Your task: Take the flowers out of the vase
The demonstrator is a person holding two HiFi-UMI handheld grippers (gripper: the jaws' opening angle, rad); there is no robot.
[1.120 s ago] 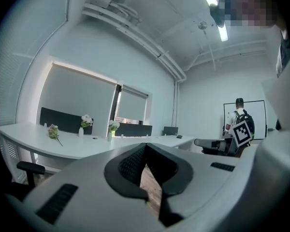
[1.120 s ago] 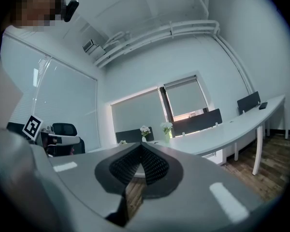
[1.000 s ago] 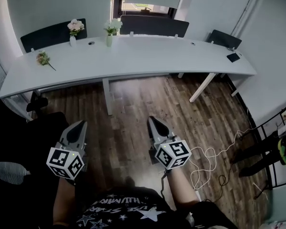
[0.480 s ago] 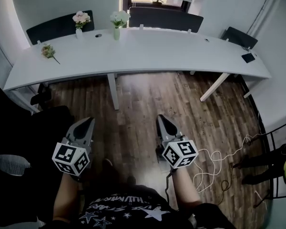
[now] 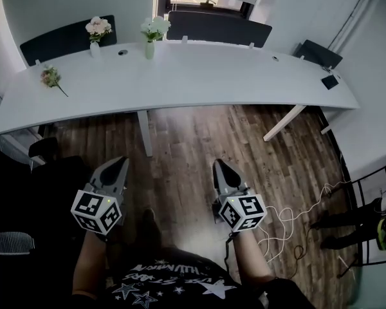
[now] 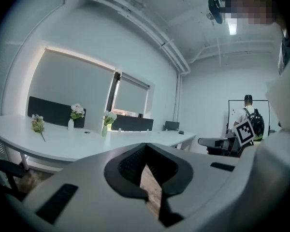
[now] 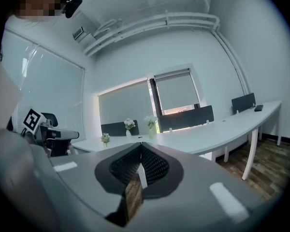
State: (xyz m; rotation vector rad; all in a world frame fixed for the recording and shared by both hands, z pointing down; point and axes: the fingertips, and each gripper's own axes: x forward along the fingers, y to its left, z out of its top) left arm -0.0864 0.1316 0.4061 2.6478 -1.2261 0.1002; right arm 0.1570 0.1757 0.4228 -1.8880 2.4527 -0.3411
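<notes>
Head view, desk (image 5: 199, 76): long and white, well apart from the person; walking up to it seems the step in hand.
Left gripper (image 5: 119, 165): jaws pressed together, nothing between them, carried low and aimed at the desk.
Right gripper (image 5: 219, 168): likewise closed and empty, probably just for the walk.
Left vase (image 5: 94, 50): upright at the desk's far edge, pink flowers (image 5: 98, 26) in it.
Second vase (image 5: 149, 49): near it, holding white flowers (image 5: 153, 26).
Loose sprig (image 5: 50, 77): flat near the desk's left end, likely one already removed.

No text can be read: the white lettering on the black shirt (image 5: 174, 283) is too blurred.
</notes>
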